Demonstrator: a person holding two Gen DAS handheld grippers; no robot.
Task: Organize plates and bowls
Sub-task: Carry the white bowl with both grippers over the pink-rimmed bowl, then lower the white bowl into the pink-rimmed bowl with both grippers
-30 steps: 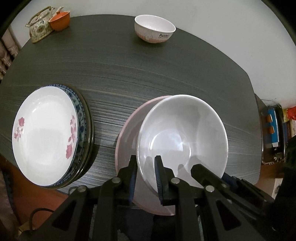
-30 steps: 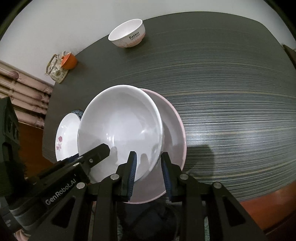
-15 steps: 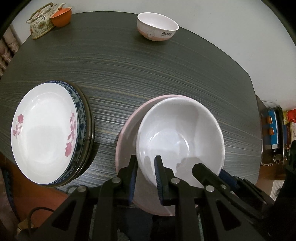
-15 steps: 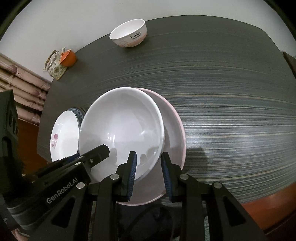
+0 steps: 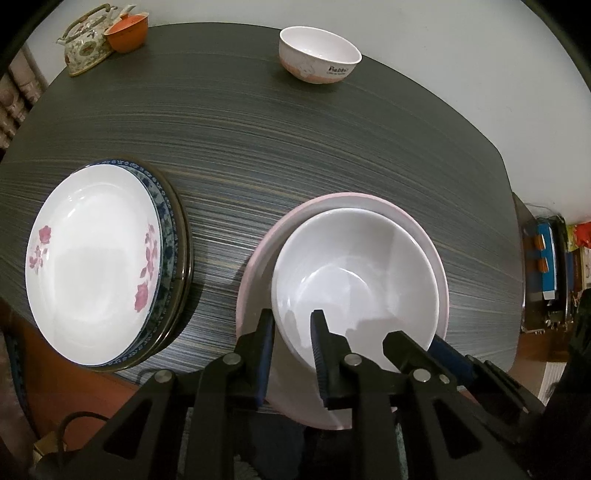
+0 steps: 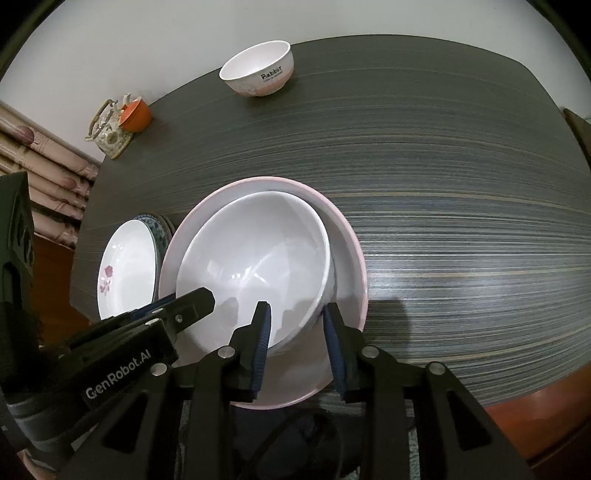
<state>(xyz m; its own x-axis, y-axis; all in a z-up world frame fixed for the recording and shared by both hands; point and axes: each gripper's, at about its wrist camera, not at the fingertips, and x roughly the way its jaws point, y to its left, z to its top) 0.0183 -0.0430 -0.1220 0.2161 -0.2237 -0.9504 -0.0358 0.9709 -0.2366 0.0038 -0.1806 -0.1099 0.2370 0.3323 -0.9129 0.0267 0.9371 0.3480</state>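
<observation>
A large white bowl point(image 5: 354, 280) point(image 6: 255, 266) sits inside a wider pink bowl point(image 5: 258, 258) point(image 6: 347, 236) near the table's front edge. My left gripper point(image 5: 291, 328) straddles the white bowl's near-left rim, one finger inside and one outside. My right gripper point(image 6: 297, 321) straddles its near-right rim the same way. A little gap shows beside each rim, so I cannot tell how firmly they hold. A small white "Rabbit" bowl point(image 5: 319, 55) point(image 6: 258, 70) stands at the far edge. A stack of plates, a white rose plate on top point(image 5: 92, 258) point(image 6: 127, 269), lies left.
A floral teapot point(image 5: 86, 40) point(image 6: 109, 129) and an orange cup point(image 5: 127, 31) point(image 6: 136, 114) stand at the table's far left corner. The dark striped table point(image 5: 295, 147) point(image 6: 461, 203) spreads between the bowls. A shelf with clutter point(image 5: 546, 266) stands right of the table.
The white bowl has come down from a tilted, lifted pose and now sits nested level in the pink bowl. Both grippers' jaws look slightly wider around its rim.
</observation>
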